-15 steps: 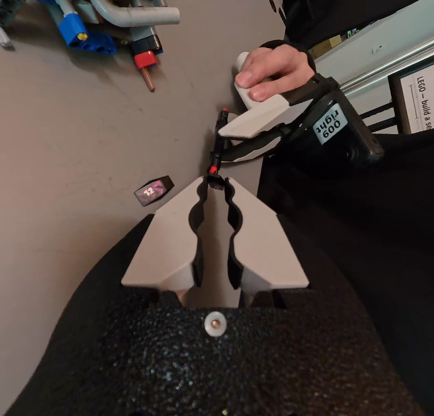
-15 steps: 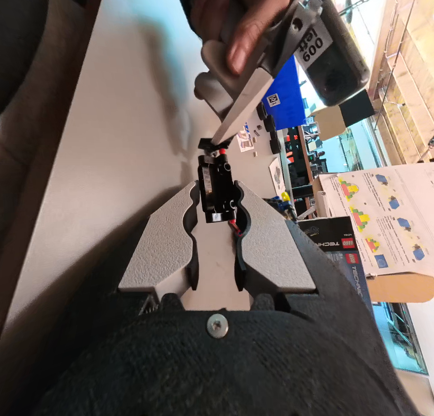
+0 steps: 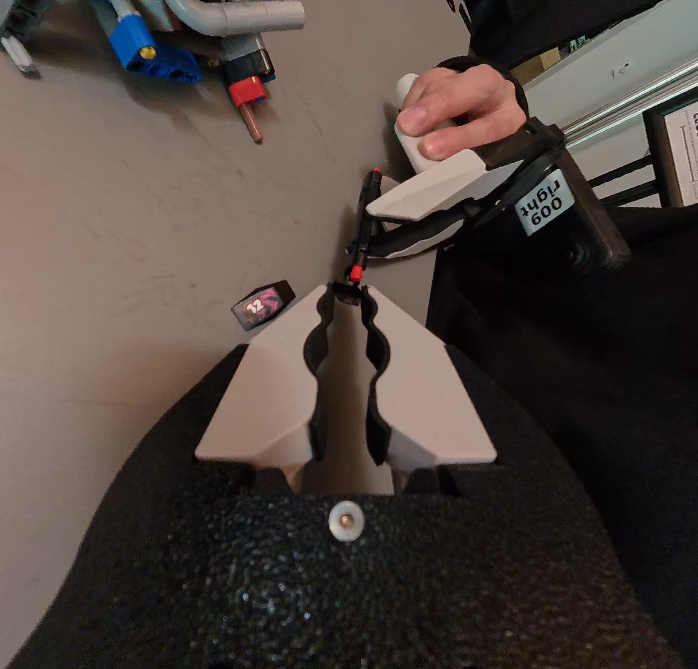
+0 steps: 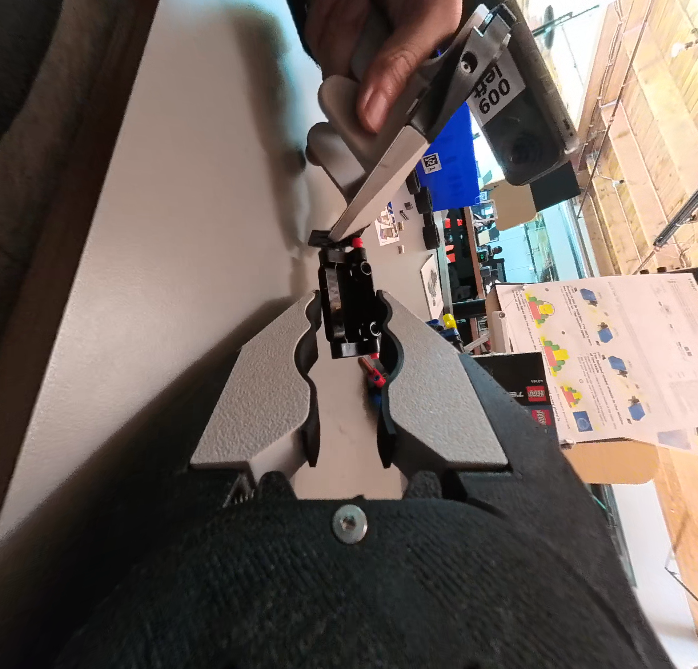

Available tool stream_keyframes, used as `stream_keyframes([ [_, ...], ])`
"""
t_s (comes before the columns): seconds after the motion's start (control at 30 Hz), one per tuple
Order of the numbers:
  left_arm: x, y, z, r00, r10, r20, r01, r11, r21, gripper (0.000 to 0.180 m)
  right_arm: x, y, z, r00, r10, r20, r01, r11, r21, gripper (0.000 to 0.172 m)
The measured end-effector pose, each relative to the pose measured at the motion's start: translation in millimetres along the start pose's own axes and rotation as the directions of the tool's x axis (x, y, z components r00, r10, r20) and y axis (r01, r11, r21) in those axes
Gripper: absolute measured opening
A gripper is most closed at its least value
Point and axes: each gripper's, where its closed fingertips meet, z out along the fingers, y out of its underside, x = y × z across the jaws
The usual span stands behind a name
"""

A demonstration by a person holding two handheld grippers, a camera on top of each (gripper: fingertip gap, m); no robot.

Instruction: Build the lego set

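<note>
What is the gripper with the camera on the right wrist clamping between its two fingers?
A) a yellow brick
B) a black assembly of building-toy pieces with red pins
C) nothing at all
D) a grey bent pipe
B: in the right wrist view the right gripper has both pads pressed on the sides of a black toy-brick assembly with red pins at its ends.

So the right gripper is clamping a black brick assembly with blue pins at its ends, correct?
Not quite: in the right wrist view the pins are red, not blue. The right gripper is indeed clamping the black brick assembly.
</note>
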Motion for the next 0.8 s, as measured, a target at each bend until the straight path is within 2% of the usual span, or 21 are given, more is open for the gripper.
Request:
stream_keyframes([
  [0.2, -2, -1, -3, 1.000, 0.001, 0.012, -0.001, 1.000, 0.021, 0.012, 2, 7, 2, 0.999, -0.033, -0.016, 0.032, 0.998, -0.048, 0.026],
  [0.6, -8, 0, -1, 0.997, -0.001, 0.075, 0.002, 1.000, -0.008, 0.011, -2, 4, 9, 0.992, -0.117, 0.056, 0.121, 0.989, -0.081, 0.025],
  [0.73, -12, -1, 0, 0.988, 0.054, 0.145, -0.048, 0.998, -0.039, 0.010, -1, 6, 11, 0.985, -0.162, 0.058, 0.168, 0.980, -0.110, 0.025],
  [0.8, -15, -4, -1, 0.981, 0.094, 0.169, -0.091, 0.995, -0.029, 0.010, 1, 7, 12, 0.991, -0.126, 0.035, 0.129, 0.986, -0.108, 0.026],
])
